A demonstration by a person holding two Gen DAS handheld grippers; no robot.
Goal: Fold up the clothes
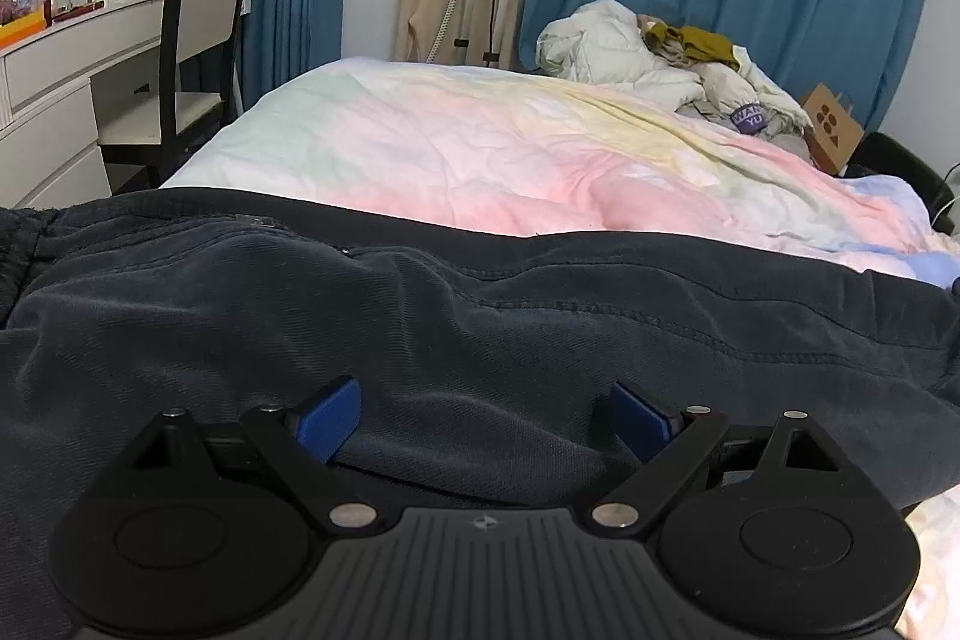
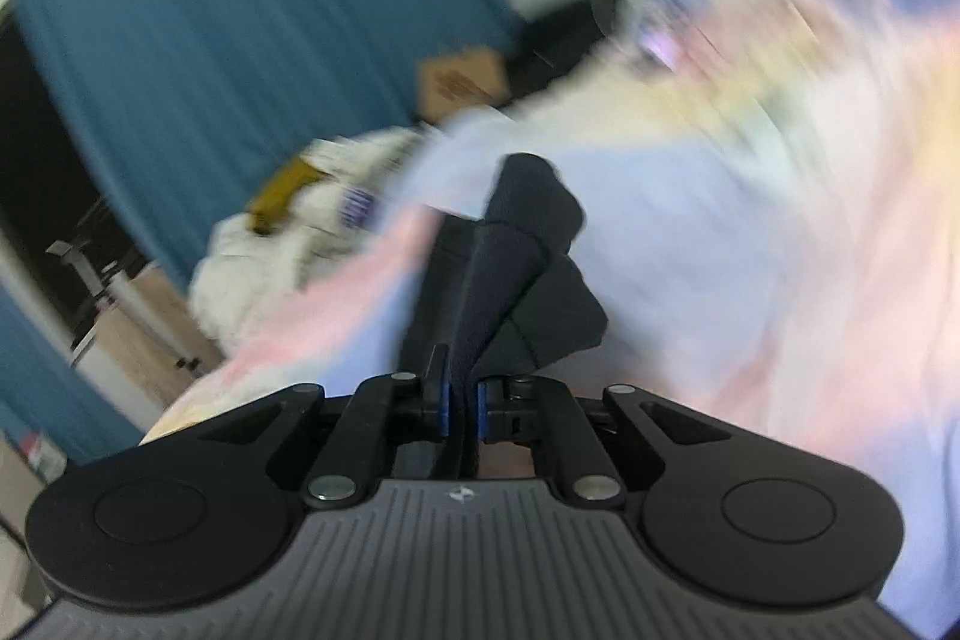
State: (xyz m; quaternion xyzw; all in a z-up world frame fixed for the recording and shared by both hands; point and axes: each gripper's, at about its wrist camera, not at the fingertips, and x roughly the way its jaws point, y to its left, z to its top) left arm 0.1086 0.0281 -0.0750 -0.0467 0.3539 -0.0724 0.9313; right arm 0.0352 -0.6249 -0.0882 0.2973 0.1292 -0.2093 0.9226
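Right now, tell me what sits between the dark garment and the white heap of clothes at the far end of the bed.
Only the pastel duvet: in the left wrist view it runs uncovered from the dark garment to the white heap.

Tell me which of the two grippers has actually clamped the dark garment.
The right gripper: its blue pads are pinched together on a fold of the dark garment. The left gripper stands wide open over the cloth, gripping nothing.
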